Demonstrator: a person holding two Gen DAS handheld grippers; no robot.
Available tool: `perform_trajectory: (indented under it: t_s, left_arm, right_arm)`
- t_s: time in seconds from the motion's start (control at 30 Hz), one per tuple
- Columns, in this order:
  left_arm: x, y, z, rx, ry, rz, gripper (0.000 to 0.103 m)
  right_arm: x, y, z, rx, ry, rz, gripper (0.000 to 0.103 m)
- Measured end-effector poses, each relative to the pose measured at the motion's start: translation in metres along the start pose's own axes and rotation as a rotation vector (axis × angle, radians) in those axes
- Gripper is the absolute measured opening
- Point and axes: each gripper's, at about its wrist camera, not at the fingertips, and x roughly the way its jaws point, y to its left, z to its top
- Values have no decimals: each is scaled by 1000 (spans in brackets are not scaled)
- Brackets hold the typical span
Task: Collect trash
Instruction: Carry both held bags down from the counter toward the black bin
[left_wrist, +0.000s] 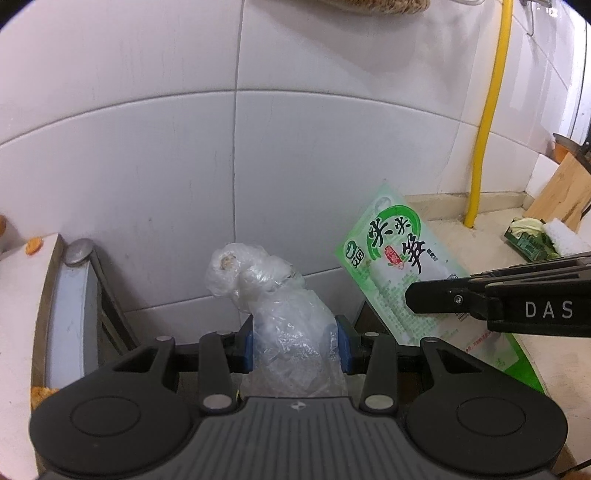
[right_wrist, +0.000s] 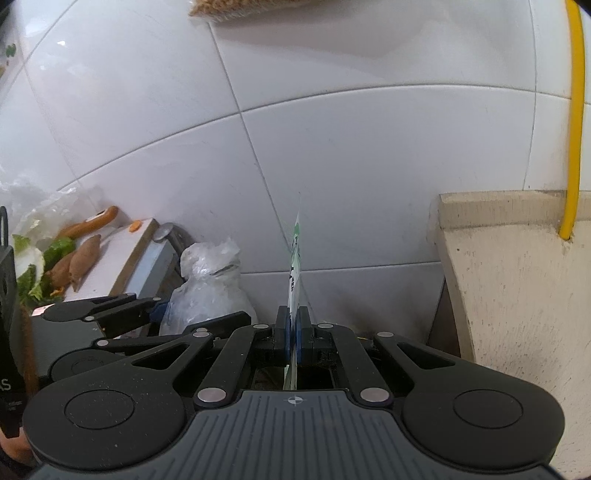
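My left gripper (left_wrist: 295, 345) is shut on a crumpled clear plastic bag (left_wrist: 273, 295), held upright in front of the white tiled wall. The bag also shows in the right wrist view (right_wrist: 207, 291), with the left gripper (right_wrist: 159, 314) around it. My right gripper (right_wrist: 294, 332) is shut on a flat green and white food packet (right_wrist: 294, 266), seen edge-on between the blue pads. In the left wrist view the packet (left_wrist: 399, 266) is tilted, and the right gripper (left_wrist: 417, 299) comes in from the right over it.
A white cutting board (right_wrist: 122, 254) at the left holds sweet potatoes (right_wrist: 83, 262) and greens. A beige counter (right_wrist: 517, 295) stands at the right, with a yellow pipe (left_wrist: 487, 122) running down the wall. Wooden boards (left_wrist: 561, 192) and a green scrap box (left_wrist: 532, 236) are at the far right.
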Motion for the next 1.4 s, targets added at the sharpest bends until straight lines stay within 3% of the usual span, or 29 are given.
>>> perform_trajectory:
  t_s: [0.43,1.4]
  left_arm:
    - [19,-5,0,7,35,29,35]
    - [56,15,-21,-4,177,22,35]
  right_arm:
    - [17,-10,-2,22,45,11,4]
    - [64,-33,-22,114,153,-48,5]
